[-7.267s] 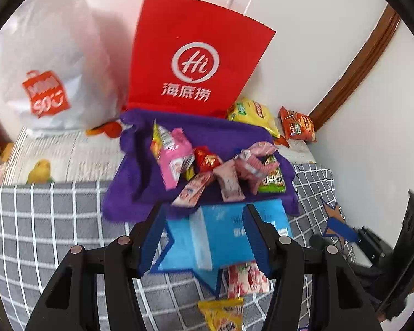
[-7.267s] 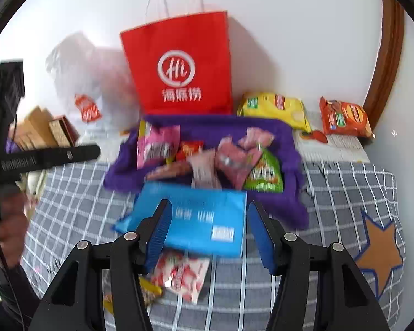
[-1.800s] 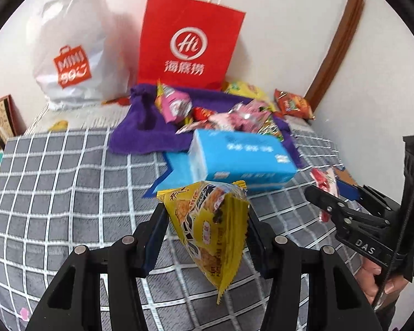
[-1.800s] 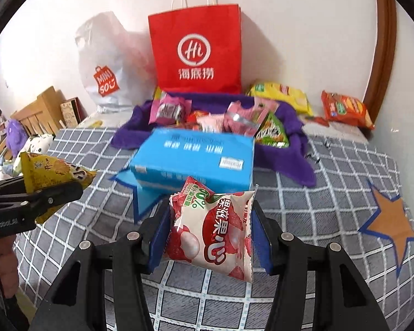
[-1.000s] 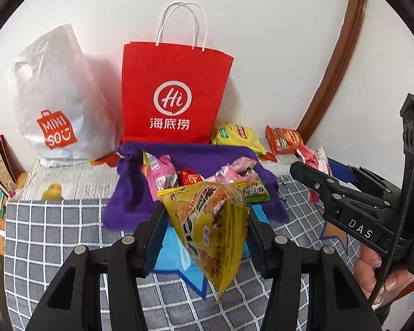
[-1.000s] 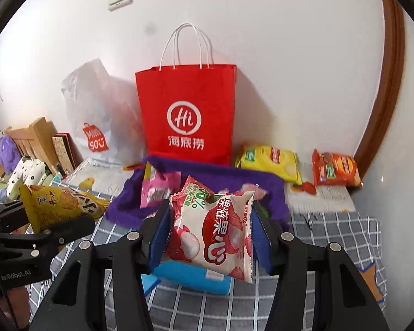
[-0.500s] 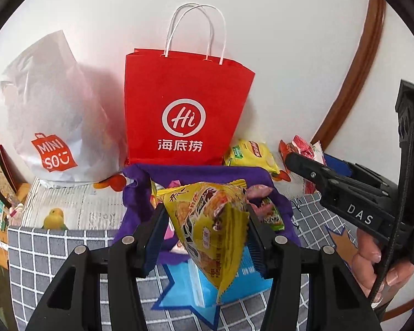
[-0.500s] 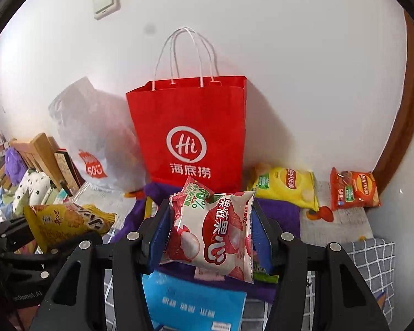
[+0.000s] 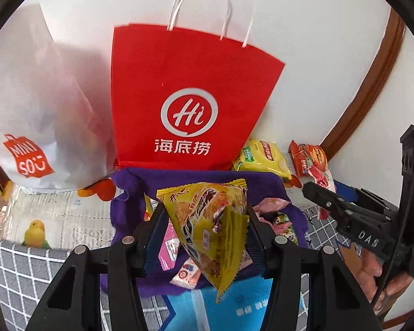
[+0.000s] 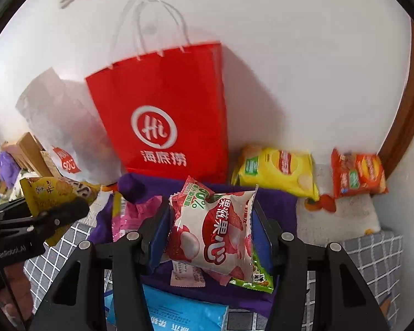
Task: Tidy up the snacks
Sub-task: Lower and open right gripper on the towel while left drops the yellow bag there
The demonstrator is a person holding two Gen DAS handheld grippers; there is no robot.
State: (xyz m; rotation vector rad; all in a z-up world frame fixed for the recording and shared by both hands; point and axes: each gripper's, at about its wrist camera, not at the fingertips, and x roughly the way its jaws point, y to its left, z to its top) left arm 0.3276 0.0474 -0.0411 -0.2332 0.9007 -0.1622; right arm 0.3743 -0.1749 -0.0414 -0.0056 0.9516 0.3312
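Observation:
My left gripper (image 9: 204,229) is shut on a yellow snack packet (image 9: 209,229), held over the purple cloth tray (image 9: 179,179) with several small snacks in it. My right gripper (image 10: 209,231) is shut on a white and red lychee jelly packet (image 10: 212,234) above the same purple tray (image 10: 140,187). In the right wrist view the yellow packet (image 10: 49,193) shows at the left in the other gripper. The right gripper's finger (image 9: 331,204) reaches in from the right of the left wrist view, a hand behind it.
A red paper bag (image 9: 185,102) stands against the wall behind the tray, a white plastic bag (image 9: 38,127) to its left. A yellow chip bag (image 10: 276,171) and an orange one (image 10: 356,173) lie at the back right. A blue pack (image 10: 179,311) lies in front.
Both grippers have carried their packets forward and down toward the purple tray; the red bag and tray now loom larger and closer. Both grips are unchanged.

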